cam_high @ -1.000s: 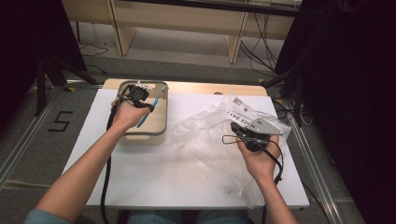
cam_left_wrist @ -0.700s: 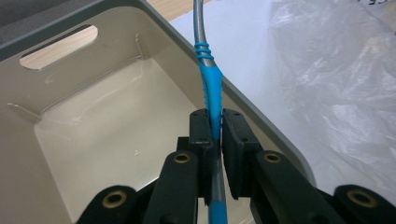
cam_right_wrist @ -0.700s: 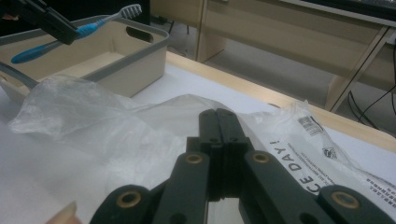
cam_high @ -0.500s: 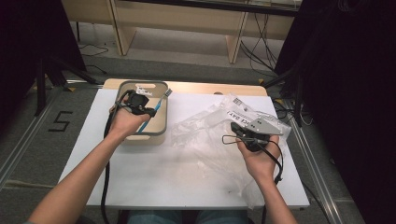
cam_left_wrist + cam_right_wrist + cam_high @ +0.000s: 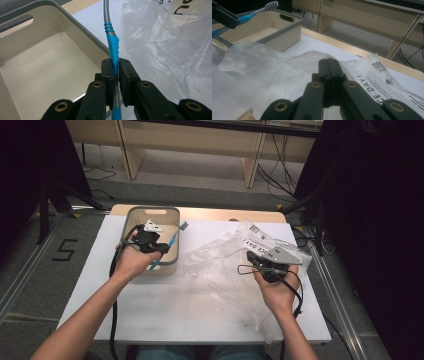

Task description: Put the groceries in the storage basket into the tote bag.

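High view: left claw (image 5: 161, 249), pinching blue toothbrush (image 5: 170, 245), drifting rightward across bin (image 5: 170, 211) rim at frame's upper left, nearing plastic bag (image 5: 220, 260); likely bagging next. Right claw (image 5: 250, 262), pressed together, resting on bag.

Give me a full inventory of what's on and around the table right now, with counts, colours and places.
toothbrush: one, blue and grey, clamped in the left gripper, over the bin's right rim
bin: one, beige with grey rim, table's far left
plastic bag: one, clear with black print, crumpled across the table's right half
table: one, white top, wooden far edge
cables: several, black, on the floor beyond
left gripper: black, shut on the toothbrush
right gripper: black, fingers shut over the bag
forearms: two, from the bottom edge
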Motion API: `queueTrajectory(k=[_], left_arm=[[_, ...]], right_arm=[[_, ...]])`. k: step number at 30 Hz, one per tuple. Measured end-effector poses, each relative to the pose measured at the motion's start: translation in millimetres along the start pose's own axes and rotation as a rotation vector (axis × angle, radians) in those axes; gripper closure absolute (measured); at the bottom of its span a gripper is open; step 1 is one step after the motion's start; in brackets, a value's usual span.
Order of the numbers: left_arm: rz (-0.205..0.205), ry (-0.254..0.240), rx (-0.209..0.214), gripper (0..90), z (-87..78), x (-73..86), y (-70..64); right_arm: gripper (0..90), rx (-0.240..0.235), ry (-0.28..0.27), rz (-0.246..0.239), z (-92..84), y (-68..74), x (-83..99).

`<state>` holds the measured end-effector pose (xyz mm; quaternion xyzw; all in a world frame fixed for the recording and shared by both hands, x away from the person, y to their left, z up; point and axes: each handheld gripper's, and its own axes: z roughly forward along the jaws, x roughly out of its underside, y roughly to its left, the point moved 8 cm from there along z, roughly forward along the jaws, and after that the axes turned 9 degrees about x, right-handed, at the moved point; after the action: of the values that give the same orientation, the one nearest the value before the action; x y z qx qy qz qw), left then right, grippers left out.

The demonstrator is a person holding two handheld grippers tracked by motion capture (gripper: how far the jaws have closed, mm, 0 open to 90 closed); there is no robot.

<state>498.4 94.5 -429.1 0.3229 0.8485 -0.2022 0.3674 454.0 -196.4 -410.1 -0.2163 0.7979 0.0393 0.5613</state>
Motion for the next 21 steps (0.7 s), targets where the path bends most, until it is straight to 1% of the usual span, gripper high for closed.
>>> queueTrajectory(k=[4,14,15,16,18,19,20,21], left_arm=[[0.005,0.002,0.017,82.5,-2.1,2.4,-5.3],[0.026,-0.006,0.043,82.5,-6.1,6.5,-18.6],[0.035,-0.004,0.051,82.5,-7.8,7.3,-22.2],[0.036,-0.009,0.052,82.5,-8.3,7.4,-23.9],[0.041,-0.007,0.056,82.5,-9.4,7.8,-25.4],[0.039,-0.013,0.065,82.5,-10.4,8.2,-28.3],[0.041,-0.016,0.065,82.5,-10.8,8.3,-29.3],[0.050,-0.013,0.066,82.5,-11.4,8.7,-29.8]], right_arm=[[90.0,-0.003,0.000,-0.001,0.3,0.7,0.2],[90.0,-0.003,0.001,-0.001,0.2,0.4,0.1],[90.0,-0.003,0.001,-0.002,0.3,0.5,0.2],[90.0,-0.002,0.001,0.000,0.4,0.6,0.2],[90.0,-0.003,0.000,-0.001,0.4,0.6,0.1],[90.0,-0.004,0.001,-0.001,0.2,0.6,0.1],[90.0,-0.003,0.001,-0.001,0.1,0.5,0.2],[90.0,-0.003,0.001,0.000,0.0,0.5,0.1]])
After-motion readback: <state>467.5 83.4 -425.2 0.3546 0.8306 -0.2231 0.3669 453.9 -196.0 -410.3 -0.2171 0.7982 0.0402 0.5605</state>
